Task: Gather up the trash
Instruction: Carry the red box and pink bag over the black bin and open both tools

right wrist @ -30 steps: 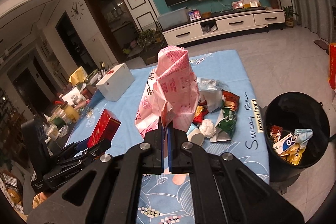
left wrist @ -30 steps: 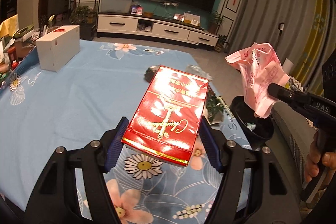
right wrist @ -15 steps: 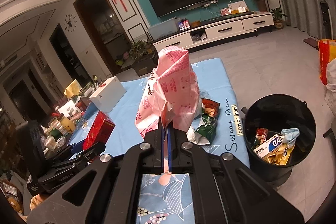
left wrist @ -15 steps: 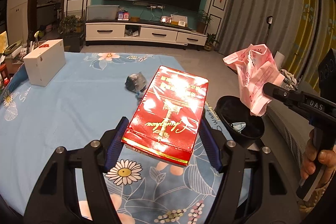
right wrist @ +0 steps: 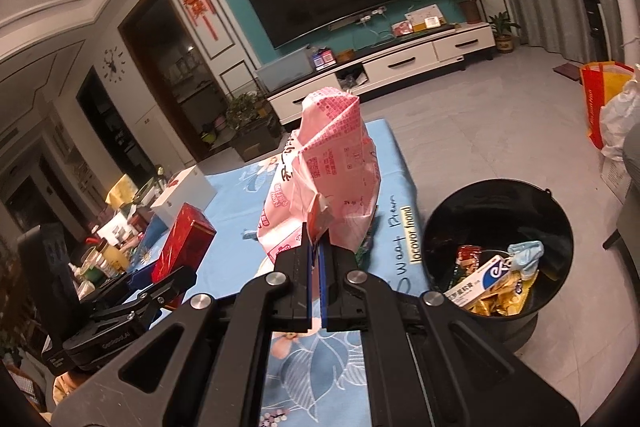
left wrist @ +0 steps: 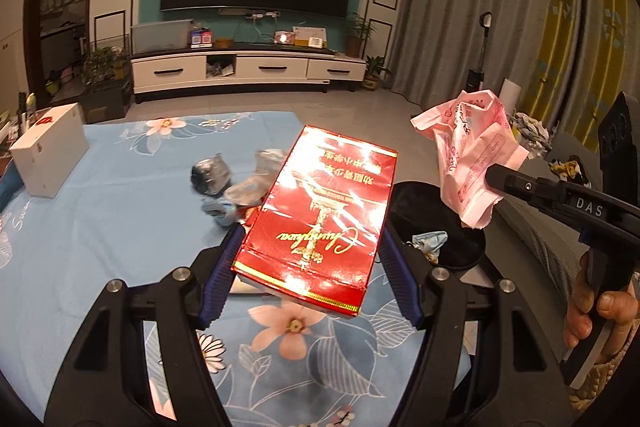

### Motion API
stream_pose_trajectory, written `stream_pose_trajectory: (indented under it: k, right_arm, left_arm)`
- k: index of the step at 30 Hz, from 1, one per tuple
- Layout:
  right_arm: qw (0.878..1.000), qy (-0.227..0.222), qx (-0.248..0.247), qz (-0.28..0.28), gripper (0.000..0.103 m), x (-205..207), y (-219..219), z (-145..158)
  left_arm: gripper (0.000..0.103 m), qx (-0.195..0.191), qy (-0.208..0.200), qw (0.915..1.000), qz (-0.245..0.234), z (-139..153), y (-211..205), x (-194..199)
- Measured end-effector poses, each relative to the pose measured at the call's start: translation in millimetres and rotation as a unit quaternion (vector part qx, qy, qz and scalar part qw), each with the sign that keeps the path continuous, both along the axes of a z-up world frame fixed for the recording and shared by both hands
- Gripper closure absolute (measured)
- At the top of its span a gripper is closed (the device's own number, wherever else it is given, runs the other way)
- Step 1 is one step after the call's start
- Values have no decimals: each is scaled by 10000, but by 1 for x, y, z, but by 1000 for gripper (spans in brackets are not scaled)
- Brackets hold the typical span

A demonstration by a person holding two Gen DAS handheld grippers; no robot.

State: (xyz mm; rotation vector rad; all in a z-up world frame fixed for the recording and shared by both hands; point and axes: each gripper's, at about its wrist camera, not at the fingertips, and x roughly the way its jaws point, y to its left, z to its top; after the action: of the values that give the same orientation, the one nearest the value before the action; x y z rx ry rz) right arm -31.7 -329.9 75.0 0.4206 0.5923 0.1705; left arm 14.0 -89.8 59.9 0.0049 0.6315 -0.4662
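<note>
Both loads have swung off the table (left wrist: 100, 227) toward the black bin (right wrist: 496, 247) over the last second. In the left wrist view the bin was mostly hidden behind the red box (left wrist: 320, 219); now its open mouth shows just right of the box. In the right wrist view it sits closer and lower right.

Left tongs (left wrist: 312, 267) clamped across the red box, pads on both long sides, box held up off the blue flowered cloth. Right tongs (right wrist: 318, 247) pinched tight on a corner of the crumpled pink wrapper (right wrist: 332, 179), wrapper standing above the tips.

Neither load is over the bin mouth yet, my read. Bin already has wrappers and a small carton in it. More scraps (left wrist: 236, 187) remain on the table, so collection isn't done
</note>
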Motion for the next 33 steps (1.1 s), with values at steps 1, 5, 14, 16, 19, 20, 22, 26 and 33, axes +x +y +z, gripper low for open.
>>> stream_pose_trajectory:
  k: [1,5,14,16,19,20,22,26,33]
  right_arm:
    - [10000,2,7,-28,99,-1,-3,0]
    - [9999,15,39,-134,99,-3,-14,-4]
    - [9991,53,105,-408,99,-6,-39,-11]
    - [9987,74,121,-487,99,-6,-46,-13]
    - [9979,99,131,-619,99,-7,-57,-16]
    - [9977,105,127,-653,99,-8,-60,-17]
    - [9971,123,135,-733,99,-8,-66,-21]
    - [9956,182,147,-906,99,-11,-81,-29]
    - [9918,385,37,-1219,99,-10,-104,-48]
  left_arm:
    - [35,22,-2,10000,-28,0,-3,1]
    - [35,81,-19,9999,-129,0,-17,4]
    - [35,180,-17,9990,-416,-3,-59,14]
    - [35,201,0,9987,-470,-5,-68,17]
    - [35,209,25,9983,-542,-8,-78,21]
    - [35,217,31,9981,-572,-9,-82,22]
    - [35,233,47,9978,-623,-13,-87,26]
    - [35,272,150,9966,-760,-22,-108,33]
    - [35,180,422,9937,-1024,-41,-136,52]
